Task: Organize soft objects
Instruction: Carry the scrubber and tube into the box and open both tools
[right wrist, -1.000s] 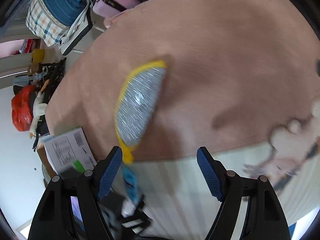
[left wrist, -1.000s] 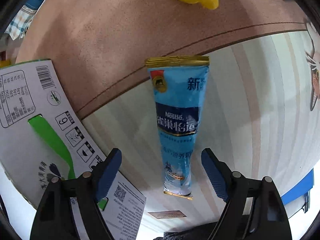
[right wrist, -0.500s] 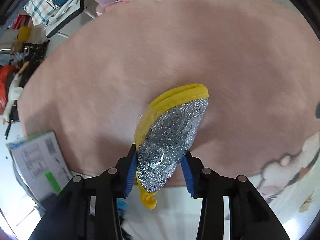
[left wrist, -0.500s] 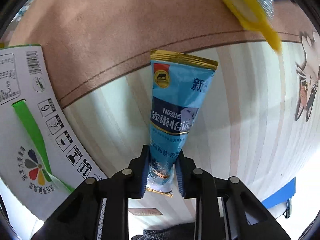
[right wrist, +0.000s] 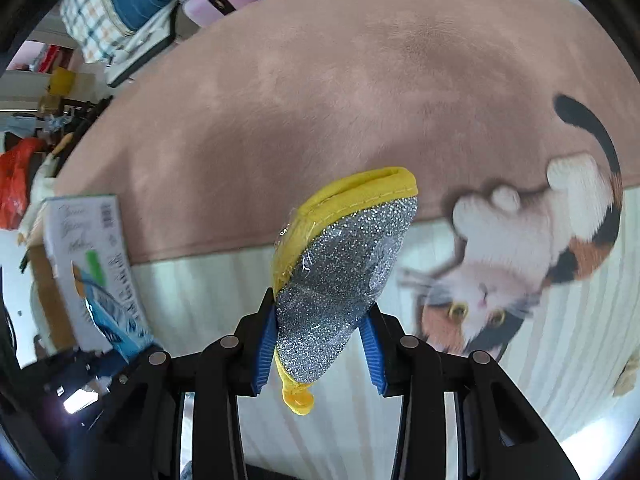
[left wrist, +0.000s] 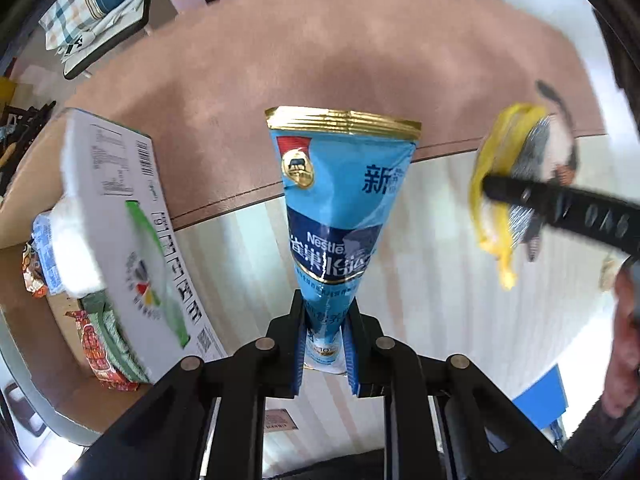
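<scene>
My left gripper [left wrist: 324, 344] is shut on the lower end of a blue Nestle pouch [left wrist: 340, 208] with a gold top seal, held up above the rug. My right gripper [right wrist: 318, 348] is shut on a silver glitter pouch with yellow trim [right wrist: 344, 276], also lifted. The right gripper [left wrist: 560, 204] and its yellow-trimmed pouch [left wrist: 496, 184] show at the right of the left wrist view. The blue pouch [right wrist: 116, 328] shows blurred at the lower left of the right wrist view.
A white cardboard box [left wrist: 132, 248] with open flaps stands at the left, with snack packets [left wrist: 96, 344] inside. It also shows in the right wrist view [right wrist: 88, 256]. The pink and striped rug [right wrist: 320, 92] has a cat picture [right wrist: 520, 264]. Bags [right wrist: 120, 12] lie beyond the rug.
A second ago both grippers were open over their pouches; each shut on its pouch and has lifted it. The box interior has come into the left view.
</scene>
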Demonstrator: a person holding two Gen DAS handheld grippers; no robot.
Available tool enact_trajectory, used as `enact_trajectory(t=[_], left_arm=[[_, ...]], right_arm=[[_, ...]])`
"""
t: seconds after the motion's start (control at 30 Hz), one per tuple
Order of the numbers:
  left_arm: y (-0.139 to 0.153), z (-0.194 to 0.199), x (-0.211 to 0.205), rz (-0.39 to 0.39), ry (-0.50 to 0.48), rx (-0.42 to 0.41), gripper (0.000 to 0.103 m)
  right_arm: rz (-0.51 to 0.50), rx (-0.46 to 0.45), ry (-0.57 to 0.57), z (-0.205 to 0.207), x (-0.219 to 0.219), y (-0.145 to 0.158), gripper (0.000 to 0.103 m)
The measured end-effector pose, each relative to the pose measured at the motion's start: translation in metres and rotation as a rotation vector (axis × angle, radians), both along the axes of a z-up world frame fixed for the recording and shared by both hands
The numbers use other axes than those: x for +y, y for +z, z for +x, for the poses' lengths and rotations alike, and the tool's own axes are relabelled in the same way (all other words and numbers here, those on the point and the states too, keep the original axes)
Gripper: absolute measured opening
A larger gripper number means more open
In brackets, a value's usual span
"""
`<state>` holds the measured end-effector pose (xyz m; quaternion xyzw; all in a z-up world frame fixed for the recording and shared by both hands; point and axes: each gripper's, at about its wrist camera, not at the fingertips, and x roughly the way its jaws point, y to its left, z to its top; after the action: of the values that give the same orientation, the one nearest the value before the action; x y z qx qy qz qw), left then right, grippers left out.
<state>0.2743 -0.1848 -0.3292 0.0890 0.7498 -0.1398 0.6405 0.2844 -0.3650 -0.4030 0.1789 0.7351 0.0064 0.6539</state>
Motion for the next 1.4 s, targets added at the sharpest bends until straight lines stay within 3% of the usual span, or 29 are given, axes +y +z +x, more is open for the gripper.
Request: enact_trajectory(t=[0.23,0.3,0.43,0.63,0.8,0.97,1.23,1.4], left_arm=[[0.07,-0.013,0.057,-0.081,0.055,-0.092,0.014],[0.078,-0.023,0.076,-0.095,0.081,-0.115,0.014],[0.1,-0.021,0.128,-0.089,0.128,-0.159,0.014],[0.116,-0.021,0.219,-0.028,0.209,-0.176,0.014],[0.09,-0.011,0.293,0.045,0.26,-0.129,0.014],[0.039,0.011,0.351,0.114,0.296,-0.032,0.014],[-0.038,0.018,0.385,0.114,0.321,0.158,0.014],[-0.065,0.011,0.39,0.09,0.335,0.243,0.016]], right_arm=[[0.049,-0.121,0.03,-0.026,0.038,0.071,0.04],[0.058,-0.16,0.054,-0.031,0.055,0.096,0.04],[0.084,-0.224,0.105,-0.036,0.106,0.135,0.04],[0.144,-0.252,0.19,-0.044,0.21,0.155,0.04],[0.23,-0.207,0.265,-0.044,0.314,0.134,0.04],[0.259,-0.147,0.29,-0.037,0.397,0.088,0.04],[0.251,-0.072,0.296,-0.025,0.465,0.022,0.04],[0.217,-0.054,0.344,-0.023,0.492,-0.001,0.041]])
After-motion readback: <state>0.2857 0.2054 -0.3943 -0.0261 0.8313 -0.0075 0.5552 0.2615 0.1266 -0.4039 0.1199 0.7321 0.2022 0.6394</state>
